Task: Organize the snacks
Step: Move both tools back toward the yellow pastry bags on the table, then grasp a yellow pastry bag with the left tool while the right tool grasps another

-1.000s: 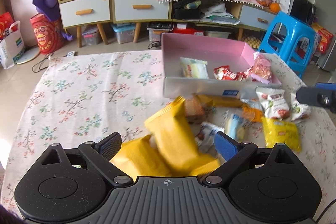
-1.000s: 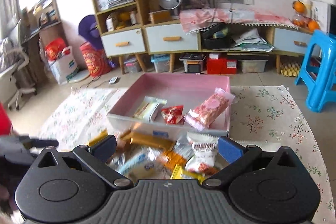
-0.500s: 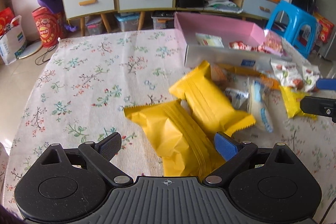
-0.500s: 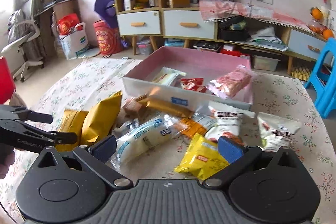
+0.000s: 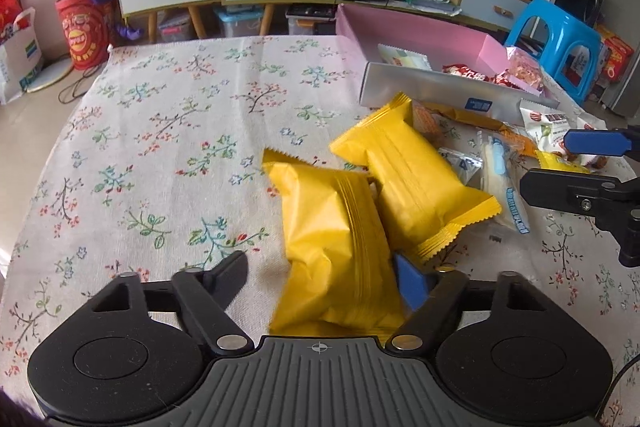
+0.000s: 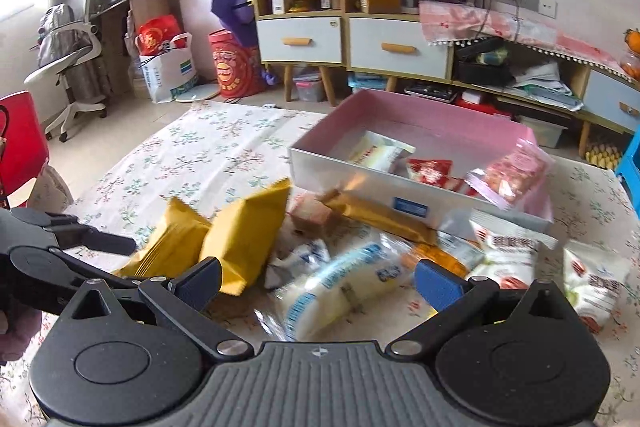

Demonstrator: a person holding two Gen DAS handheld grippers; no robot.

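Two yellow snack packets lie side by side on the flowered tablecloth. The near yellow packet (image 5: 336, 243) sits between the fingers of my left gripper (image 5: 322, 277), whose jaws are closing. The blue right pad (image 5: 412, 285) touches it; the left finger (image 5: 232, 273) stands apart from it. The far yellow packet (image 5: 416, 187) leans beside it. My right gripper (image 6: 318, 281) is open, low over a white-and-blue packet (image 6: 344, 283) in the snack pile. A pink box (image 6: 360, 183) behind the pile holds several packets.
White, orange and brown packets (image 6: 504, 247) lie scattered in front of the box. The right gripper (image 5: 580, 167) shows at the right edge of the left wrist view. The floral tablecloth (image 5: 160, 147) stretches to the left. Cabinets, a blue stool (image 5: 560, 39) and a red chair (image 6: 20, 143) surround the table.
My left gripper sank toward the yellow packets and its jaws narrowed around the near one. My right gripper dropped closer to the pile, over the white-and-blue packet.
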